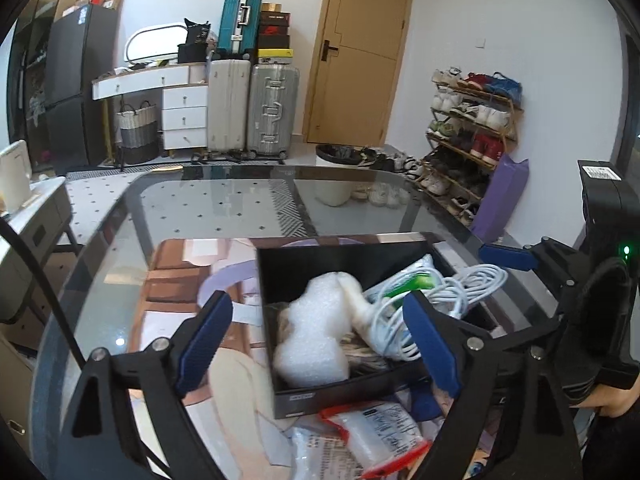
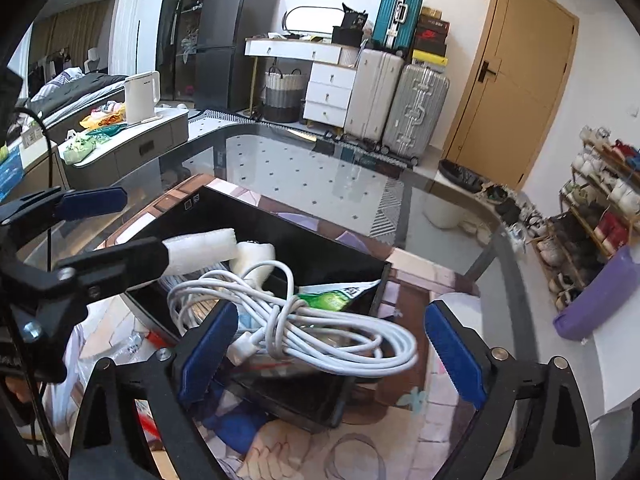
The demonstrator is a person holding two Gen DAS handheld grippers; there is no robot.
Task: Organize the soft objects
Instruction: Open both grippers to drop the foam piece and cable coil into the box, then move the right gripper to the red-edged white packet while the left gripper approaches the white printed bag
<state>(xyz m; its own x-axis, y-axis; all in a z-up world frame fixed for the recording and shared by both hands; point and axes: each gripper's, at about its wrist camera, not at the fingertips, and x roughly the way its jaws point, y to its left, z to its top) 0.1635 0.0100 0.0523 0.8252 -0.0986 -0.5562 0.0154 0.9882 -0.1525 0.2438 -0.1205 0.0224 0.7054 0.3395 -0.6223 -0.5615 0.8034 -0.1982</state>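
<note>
Soft things gathering in the black box [image 1: 280, 276] on the glass tabletop [image 1: 224, 208].

Both tongs, left [image 1: 320, 344] and right [image 2: 332, 352], stand apart, holding nothing. In the box lie white foam [image 1: 308, 344] and a coiled white cable [image 2: 320, 320]; a plastic packet [image 1: 380, 436] waits just beside it. Probably light, crinkly and slippery: pinch a bunched edge.

White walls, tan door [image 1: 356, 52] (shut)
</note>
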